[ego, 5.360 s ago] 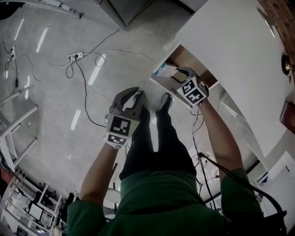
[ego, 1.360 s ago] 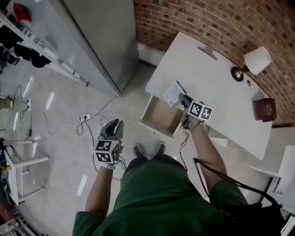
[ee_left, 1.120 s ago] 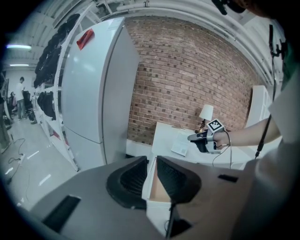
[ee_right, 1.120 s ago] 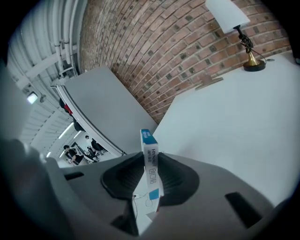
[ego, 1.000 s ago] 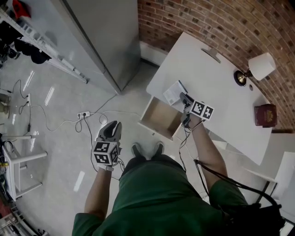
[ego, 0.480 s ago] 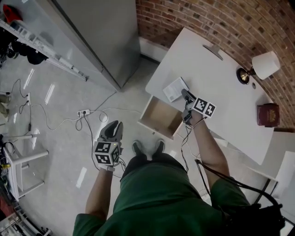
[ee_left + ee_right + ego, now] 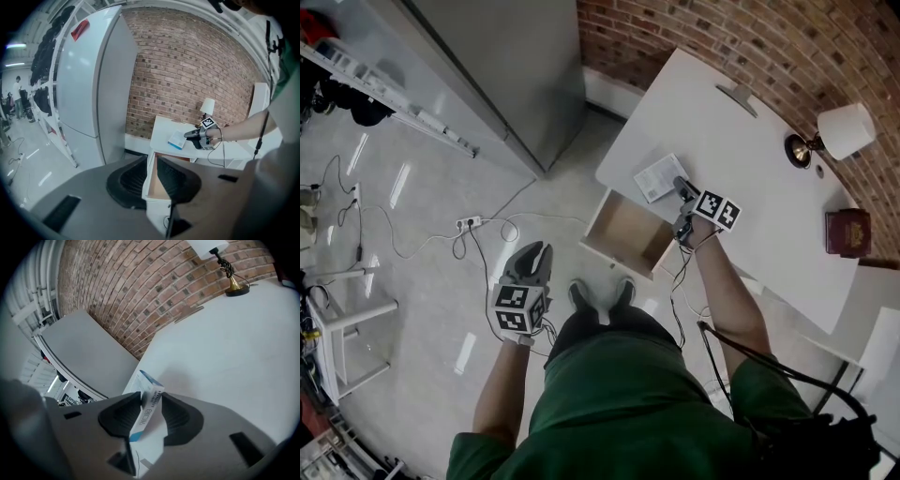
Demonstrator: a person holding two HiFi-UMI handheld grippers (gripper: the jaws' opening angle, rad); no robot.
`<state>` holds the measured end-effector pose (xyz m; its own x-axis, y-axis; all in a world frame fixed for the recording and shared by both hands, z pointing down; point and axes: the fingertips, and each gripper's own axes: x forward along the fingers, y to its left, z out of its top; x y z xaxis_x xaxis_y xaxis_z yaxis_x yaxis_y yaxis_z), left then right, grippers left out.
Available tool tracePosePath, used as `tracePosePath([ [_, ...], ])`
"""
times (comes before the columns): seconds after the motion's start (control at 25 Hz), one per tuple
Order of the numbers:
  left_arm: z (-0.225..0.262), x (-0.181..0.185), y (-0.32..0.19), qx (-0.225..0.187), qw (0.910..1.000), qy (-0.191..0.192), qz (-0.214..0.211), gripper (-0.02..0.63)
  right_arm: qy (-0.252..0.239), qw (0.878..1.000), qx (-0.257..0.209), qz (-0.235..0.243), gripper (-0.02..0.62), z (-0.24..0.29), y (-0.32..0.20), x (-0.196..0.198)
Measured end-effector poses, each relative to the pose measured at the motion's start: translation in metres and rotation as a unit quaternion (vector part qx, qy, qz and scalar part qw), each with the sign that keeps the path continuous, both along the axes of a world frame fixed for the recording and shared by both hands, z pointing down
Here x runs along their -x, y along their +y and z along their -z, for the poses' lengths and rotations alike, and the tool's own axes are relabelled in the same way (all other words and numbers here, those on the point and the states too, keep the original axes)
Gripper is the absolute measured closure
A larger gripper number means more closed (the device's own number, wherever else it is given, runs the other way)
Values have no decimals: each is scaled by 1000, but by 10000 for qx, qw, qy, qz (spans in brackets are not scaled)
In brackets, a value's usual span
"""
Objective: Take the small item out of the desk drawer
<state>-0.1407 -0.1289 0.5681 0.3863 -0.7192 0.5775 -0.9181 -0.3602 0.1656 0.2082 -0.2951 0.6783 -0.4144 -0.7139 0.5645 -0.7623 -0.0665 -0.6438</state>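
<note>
Brickwork (image 7: 722, 37) ran rough and red-brown across the top right of the head view, with glossy pale floor (image 7: 412, 244) at the left. A tall grey cabinet (image 7: 506, 66), smooth-sided, stood at the upper left. Right of centre lay the white desk (image 7: 750, 178), matt and flat. Its drawer (image 7: 623, 234) was pulled out at the desk's lower-left edge, a shallow tray with white walls and a bare brown bottom.

The left gripper (image 7: 532, 258) hung at the lower left, well apart from the desk, its dark ribbed jaws parted with nothing between them. The right gripper (image 7: 679, 185) was over the desk top near the drawer corner. Its jaws had just been opening, and the small box (image 7: 659, 178) stood between them, the pads seemingly not pressing it. The box was out of the drawer, on the desk top just above it in frame.

It was a thin white carton with a blue edge, flat and rectangular. It was probably light and a little slick, stiff along its folded edges but easy to dent on the broad faces. A gentle hold across its thickness, close to an edge, looked best.
</note>
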Motion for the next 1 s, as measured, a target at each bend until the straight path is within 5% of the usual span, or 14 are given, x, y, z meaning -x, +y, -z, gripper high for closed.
tracePosePath([
  [0.44,-6,8,3,63,10000,58,38,545,742,9968,285,-75,399,-16,4,-12],
  [1.0,30,11,-11,-429,9990,116,1,545,1312,9881,-792,115,416,78,10,-12],
])
